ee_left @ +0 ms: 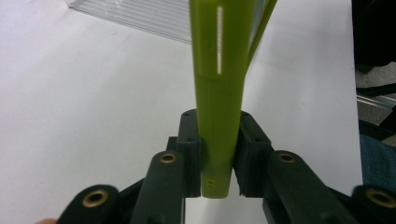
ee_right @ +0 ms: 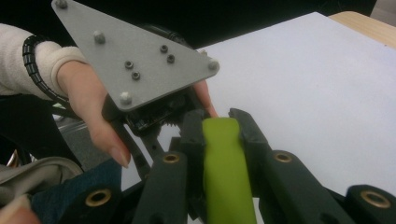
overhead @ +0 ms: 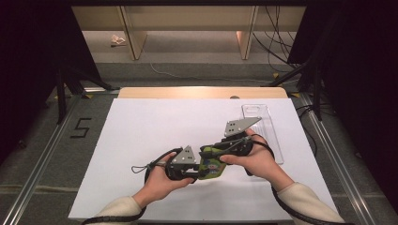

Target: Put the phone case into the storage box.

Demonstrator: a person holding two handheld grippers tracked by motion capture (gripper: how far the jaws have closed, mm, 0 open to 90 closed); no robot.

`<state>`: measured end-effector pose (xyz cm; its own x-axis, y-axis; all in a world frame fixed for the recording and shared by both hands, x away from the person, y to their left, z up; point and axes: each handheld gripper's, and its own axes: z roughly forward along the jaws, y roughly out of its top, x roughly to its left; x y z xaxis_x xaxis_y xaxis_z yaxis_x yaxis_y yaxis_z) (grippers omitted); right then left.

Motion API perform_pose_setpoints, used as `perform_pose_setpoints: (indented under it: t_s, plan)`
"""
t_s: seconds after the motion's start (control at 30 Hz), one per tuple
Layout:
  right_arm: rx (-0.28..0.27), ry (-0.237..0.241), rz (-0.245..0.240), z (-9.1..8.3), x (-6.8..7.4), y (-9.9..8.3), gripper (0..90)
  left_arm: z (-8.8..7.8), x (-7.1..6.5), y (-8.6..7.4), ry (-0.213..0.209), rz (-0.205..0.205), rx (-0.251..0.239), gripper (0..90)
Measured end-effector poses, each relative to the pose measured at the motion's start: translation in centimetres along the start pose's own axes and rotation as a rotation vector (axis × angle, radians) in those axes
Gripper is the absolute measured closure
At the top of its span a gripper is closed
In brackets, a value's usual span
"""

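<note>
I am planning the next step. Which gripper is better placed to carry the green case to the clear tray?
Probably the right gripper: the clear tray lies on its side of the table, just behind it. Both grippers clamp the green case, so the left gripper would open first.

A white sheet [overhead: 141, 140] covers most of a light wooden table [overhead: 202, 92], whose bare far edge shows beyond it. Grey carpet [overhead: 42, 140] lies on both sides, crossed by metal rails [overhead: 40, 161] running along the table. A black "5" [overhead: 80, 127] is marked on the floor at the left. Dark stand legs [overhead: 61, 89] rise at both far corners, with black curtains [overhead: 28, 56] behind them. Farther back stands pale wooden furniture [overhead: 136, 33] on panel legs, a crumpled scrap [overhead: 117, 41] beside one leg, and cables [overhead: 274, 42] trailing down at the right.
</note>
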<state>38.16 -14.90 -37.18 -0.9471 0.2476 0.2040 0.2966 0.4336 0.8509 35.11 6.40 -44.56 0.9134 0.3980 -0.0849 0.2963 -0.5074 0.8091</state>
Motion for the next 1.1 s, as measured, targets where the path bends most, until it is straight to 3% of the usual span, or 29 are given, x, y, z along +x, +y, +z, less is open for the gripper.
perform_pose_setpoints:
  t_s: [0.87,1.1]
  plan:
    - [-0.010,0.002,-0.026,-0.04,0.05,0.05,76.3,-0.25,0.19,0.16,-0.001,-0.016,0.012,77.2]
    - [-0.020,-0.004,-0.030,0.00,-0.21,-0.14,69.8,-0.24,0.23,0.16,0.001,-0.016,0.017,77.3]
